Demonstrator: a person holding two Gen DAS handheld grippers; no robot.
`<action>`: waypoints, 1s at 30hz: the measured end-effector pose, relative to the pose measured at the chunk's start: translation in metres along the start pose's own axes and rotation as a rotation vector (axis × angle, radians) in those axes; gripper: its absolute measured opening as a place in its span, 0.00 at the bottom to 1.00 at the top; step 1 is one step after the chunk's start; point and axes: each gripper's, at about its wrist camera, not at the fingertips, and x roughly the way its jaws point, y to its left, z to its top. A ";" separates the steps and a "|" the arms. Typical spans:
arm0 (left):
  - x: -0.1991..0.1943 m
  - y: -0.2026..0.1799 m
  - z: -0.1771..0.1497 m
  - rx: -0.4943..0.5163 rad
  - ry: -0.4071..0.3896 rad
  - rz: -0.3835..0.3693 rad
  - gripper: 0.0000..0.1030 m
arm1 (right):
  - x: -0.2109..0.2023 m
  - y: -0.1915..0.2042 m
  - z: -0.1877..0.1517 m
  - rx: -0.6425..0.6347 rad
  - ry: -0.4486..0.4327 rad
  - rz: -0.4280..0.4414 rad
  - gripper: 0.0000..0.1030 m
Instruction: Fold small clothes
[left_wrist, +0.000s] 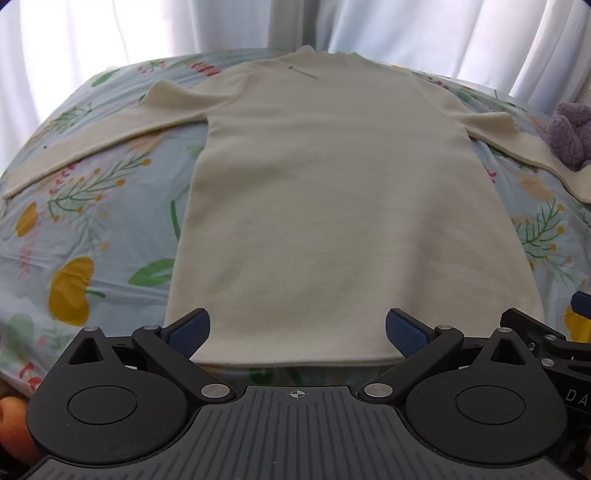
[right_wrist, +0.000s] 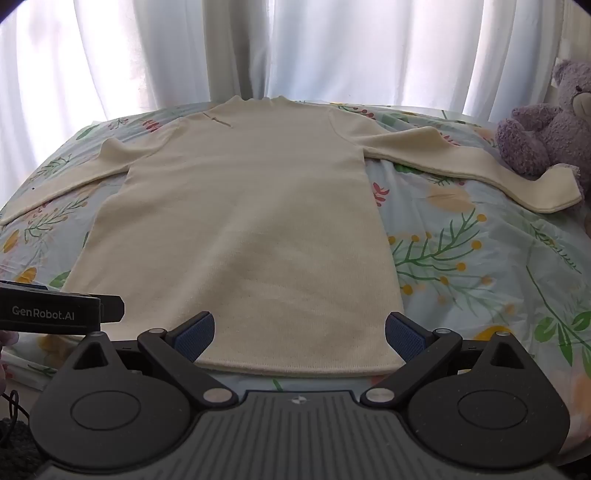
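Sweater (right_wrist: 243, 229) flat; left tool (right_wrist: 51, 312) reads "GenRobot.AI".

Cream sweater (left_wrist: 332, 206), pale-blue floral bedsheet (left_wrist: 92, 229), purple teddy bear (right_wrist: 546, 122), white curtains (right_wrist: 332, 48).

Both wrist views look steeply down from near the hem, sharing the spread cream sweater (left_wrist: 325, 206).

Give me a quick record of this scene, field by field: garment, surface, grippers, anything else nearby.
garment: cream sweater, spread flat, unfolded, sleeves out to both sides
surface: floral sheet
left gripper: open, over the hem, holding nothing
right gripper: open, over the hem, holding nothing
nearby: purple teddy bear by one cuff; white curtains behind
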 end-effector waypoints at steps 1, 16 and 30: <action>0.000 0.000 0.000 -0.001 0.001 0.001 1.00 | 0.000 0.000 0.000 0.000 -0.002 0.000 0.96; 0.004 0.002 0.004 -0.007 0.012 0.002 1.00 | 0.001 -0.001 0.002 0.002 -0.002 -0.001 0.96; 0.006 0.002 0.004 -0.013 0.018 0.012 1.00 | 0.003 -0.002 0.003 0.004 -0.004 0.006 0.96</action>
